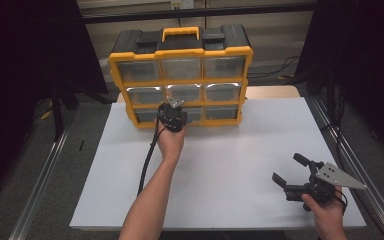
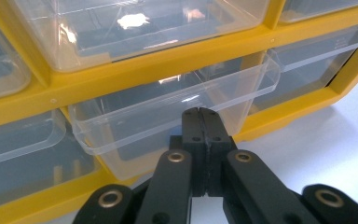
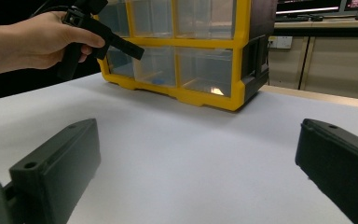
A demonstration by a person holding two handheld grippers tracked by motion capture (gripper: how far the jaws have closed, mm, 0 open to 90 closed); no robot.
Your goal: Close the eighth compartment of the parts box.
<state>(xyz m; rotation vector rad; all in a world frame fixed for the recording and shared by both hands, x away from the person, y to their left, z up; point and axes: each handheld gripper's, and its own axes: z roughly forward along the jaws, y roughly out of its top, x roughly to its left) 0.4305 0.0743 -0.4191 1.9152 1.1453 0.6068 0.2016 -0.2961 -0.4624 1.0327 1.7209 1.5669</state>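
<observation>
At the front of the organiser, the left gripper [image 1: 171, 112] is pointing at the bottom row, its two black jaws pressed flat against each other with nothing visible between them. In the left gripper view, the closed tips [image 2: 201, 122] are sitting right against the front wall of the clear drawer [image 2: 168, 112] in the middle of that row; whether they are actually touching the plastic is hard to tell. That drawer is standing out a little from the yellow frame, further forward than its neighbours on either side. The yellow and black organiser [image 1: 180, 75] is standing upright at the far edge of the white table [image 1: 230, 165], its handle on top and three rows of three clear drawers facing the person. Well apart from it, at the near right corner of the table, the right gripper [image 1: 287, 170] is being held just above the surface, its jaws spread wide and gripping nothing, aimed across the table towards the organiser.
</observation>
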